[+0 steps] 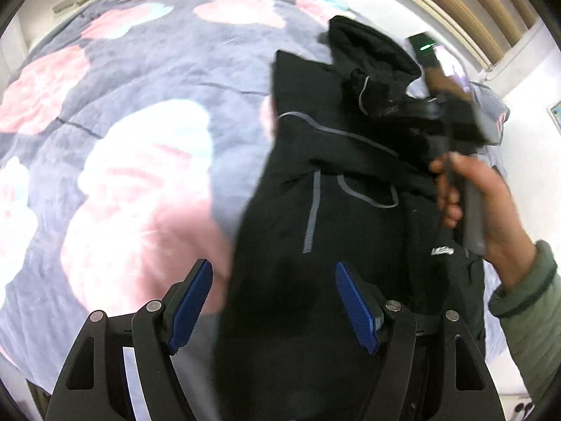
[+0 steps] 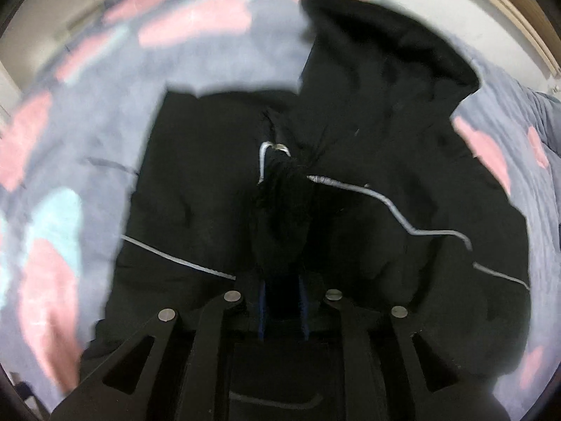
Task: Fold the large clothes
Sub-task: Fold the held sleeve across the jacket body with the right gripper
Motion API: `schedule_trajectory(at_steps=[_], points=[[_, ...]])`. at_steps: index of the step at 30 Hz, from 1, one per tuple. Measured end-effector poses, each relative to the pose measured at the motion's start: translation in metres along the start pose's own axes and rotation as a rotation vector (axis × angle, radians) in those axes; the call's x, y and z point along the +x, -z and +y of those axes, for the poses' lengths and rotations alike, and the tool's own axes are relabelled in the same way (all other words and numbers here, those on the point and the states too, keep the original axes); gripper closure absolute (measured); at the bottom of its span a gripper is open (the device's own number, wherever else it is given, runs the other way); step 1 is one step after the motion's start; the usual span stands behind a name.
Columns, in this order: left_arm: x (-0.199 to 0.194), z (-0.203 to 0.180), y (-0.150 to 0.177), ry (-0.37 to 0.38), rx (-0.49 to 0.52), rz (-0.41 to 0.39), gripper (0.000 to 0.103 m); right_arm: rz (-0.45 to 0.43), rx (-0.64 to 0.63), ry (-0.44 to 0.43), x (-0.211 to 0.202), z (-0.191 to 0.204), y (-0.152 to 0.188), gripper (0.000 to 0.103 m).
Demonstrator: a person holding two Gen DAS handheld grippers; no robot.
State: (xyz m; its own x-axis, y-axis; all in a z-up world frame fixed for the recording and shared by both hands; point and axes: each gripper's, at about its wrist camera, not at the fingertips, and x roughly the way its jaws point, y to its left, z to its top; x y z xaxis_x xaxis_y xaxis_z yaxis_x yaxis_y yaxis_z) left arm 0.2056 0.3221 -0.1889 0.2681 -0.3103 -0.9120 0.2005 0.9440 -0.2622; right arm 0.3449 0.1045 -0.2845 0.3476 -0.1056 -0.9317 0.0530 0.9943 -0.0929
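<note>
A large black hooded jacket (image 1: 343, 210) with grey seam lines lies on the bed, partly folded into a long shape, hood at the far end. My left gripper (image 1: 273, 298) is open, its blue pads over the jacket's near left edge, holding nothing. My right gripper (image 2: 282, 301) is shut on a bunch of the jacket's black fabric (image 2: 284, 210) near the collar. In the left wrist view the right gripper (image 1: 452, 140) shows blurred at the right, held by a hand (image 1: 491, 210), over the jacket's hood end.
The bed is covered by a grey-blue blanket (image 1: 140, 87) with pink and white flower shapes. A white wall and wooden slats (image 1: 455, 3) stand at the far right. A dark device with a green light (image 1: 426, 49) lies beyond the hood.
</note>
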Motion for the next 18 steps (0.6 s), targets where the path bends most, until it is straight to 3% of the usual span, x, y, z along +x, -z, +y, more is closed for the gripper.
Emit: schedule_trajectory(at_steps=[4, 8, 10, 11, 14, 16, 18], points=[[0.007, 0.023, -0.002, 0.010, 0.028, 0.025, 0.029, 0.019, -0.004, 0.088, 0.025, 0.015, 0.001, 0.076], [0.015, 0.033, -0.011, 0.038, 0.053, 0.046, 0.029, 0.052, 0.000, 0.098, 0.026, 0.015, -0.004, 0.074], [0.021, 0.032, -0.020, 0.061, 0.071, 0.054, 0.029, 0.072, 0.035, -0.001, 0.016, 0.004, -0.006, 0.062], [0.021, 0.031, -0.024, 0.067, 0.078, 0.054, 0.029, 0.073, 0.067, -0.070, 0.005, -0.003, -0.007, 0.052], [0.023, 0.022, -0.040, 0.091, 0.106, 0.035, 0.029, 0.013, 0.127, -0.196, -0.035, -0.029, 0.003, 0.035], [0.022, 0.014, -0.056, 0.115, 0.109, 0.014, 0.029, -0.049, 0.148, -0.201, -0.067, -0.053, 0.013, 0.035], [0.023, 0.001, -0.075, 0.139, 0.107, -0.014, 0.029, -0.094, 0.200, -0.149, -0.090, -0.090, 0.026, 0.035]])
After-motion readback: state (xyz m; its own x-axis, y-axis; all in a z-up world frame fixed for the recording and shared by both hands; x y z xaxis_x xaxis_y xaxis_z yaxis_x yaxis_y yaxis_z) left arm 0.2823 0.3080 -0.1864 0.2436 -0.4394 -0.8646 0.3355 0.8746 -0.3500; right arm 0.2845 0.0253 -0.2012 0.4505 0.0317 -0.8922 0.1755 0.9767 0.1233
